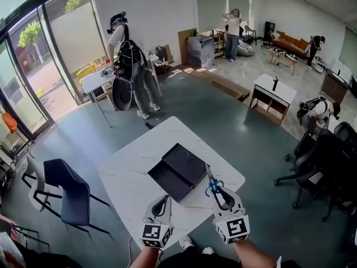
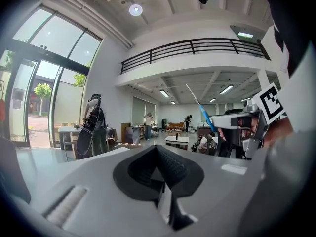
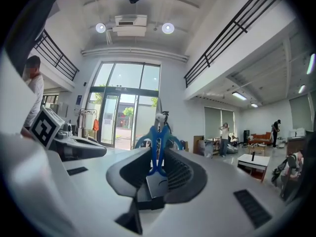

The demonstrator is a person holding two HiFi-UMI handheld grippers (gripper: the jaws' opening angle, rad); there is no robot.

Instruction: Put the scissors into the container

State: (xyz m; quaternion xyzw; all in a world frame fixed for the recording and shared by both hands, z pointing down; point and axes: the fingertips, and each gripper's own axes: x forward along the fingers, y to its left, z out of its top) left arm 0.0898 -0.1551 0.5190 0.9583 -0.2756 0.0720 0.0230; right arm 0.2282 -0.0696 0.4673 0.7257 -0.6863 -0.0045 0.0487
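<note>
Right gripper [image 1: 217,194] clamps the one pair of scissors [image 1: 212,185], blades toward 12 o'clock. One container [image 1: 179,172] lies at their 10 o'clock. Left gripper [image 1: 161,202] is closed, empty.

The container [image 1: 179,172] lies on the worktop [image 1: 131,175], ahead of the left hand-held gripper [image 1: 162,201]; scissors [image 1: 212,184] in the right hand-held gripper [image 1: 217,192] stand beside its right edge.

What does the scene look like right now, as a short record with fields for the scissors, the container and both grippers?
scissors: blue handles, clamped in the right gripper, blades pointing away from it
container: black, open, on the white table; scissors not yet inside
right gripper: shut on the scissors, beside the container's near right corner
left gripper: jaws together, nothing between them, near the table's front edge
</note>
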